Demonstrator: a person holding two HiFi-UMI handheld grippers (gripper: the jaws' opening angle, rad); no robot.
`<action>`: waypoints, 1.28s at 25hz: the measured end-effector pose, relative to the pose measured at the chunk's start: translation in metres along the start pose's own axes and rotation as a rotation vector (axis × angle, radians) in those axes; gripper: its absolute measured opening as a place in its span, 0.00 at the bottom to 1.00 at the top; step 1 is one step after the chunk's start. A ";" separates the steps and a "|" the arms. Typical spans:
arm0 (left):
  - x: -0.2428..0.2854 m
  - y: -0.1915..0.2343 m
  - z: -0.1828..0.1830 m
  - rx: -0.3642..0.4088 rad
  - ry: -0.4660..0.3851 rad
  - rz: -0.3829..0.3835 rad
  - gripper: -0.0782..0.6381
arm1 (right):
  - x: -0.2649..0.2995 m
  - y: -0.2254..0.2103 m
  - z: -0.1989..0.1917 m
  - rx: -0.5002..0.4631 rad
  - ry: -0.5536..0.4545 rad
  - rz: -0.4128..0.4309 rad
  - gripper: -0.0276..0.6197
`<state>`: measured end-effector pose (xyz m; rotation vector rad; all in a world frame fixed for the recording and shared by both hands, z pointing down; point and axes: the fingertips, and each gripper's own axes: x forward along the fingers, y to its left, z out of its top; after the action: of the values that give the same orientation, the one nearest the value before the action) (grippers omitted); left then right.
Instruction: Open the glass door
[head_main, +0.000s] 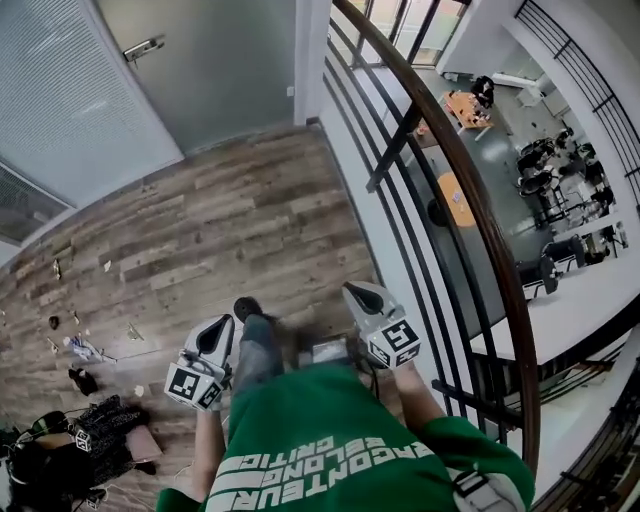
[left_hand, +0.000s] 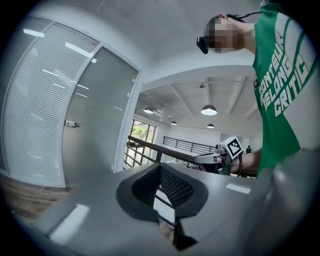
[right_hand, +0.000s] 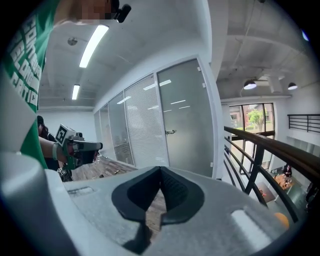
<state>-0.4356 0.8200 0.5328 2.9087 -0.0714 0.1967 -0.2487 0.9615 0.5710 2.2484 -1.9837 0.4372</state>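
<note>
Two grippers, one per hand: the left gripper (head_main: 214, 342) and the right gripper (head_main: 368, 298) both have their jaws pressed fully together, holding nothing and touching nothing. Beyond them stretches wooden floor (head_main: 230, 230), with one dark railing (head_main: 470, 190) along the right. Farthest off, well apart from both grippers, stands the single glass door (head_main: 215, 75), closed, with one handle (head_main: 143, 47) near its left edge
</note>
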 end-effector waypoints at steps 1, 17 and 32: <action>0.004 0.006 -0.001 -0.012 -0.006 0.007 0.13 | 0.006 -0.004 0.004 -0.006 0.000 0.003 0.03; 0.108 0.163 0.062 -0.024 -0.082 -0.054 0.13 | 0.165 -0.066 0.108 -0.058 -0.055 -0.080 0.03; 0.144 0.263 0.076 -0.050 -0.068 0.010 0.13 | 0.275 -0.087 0.137 -0.006 -0.040 -0.016 0.03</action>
<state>-0.2996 0.5422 0.5375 2.8656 -0.1013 0.0961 -0.1147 0.6747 0.5279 2.2854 -1.9822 0.3870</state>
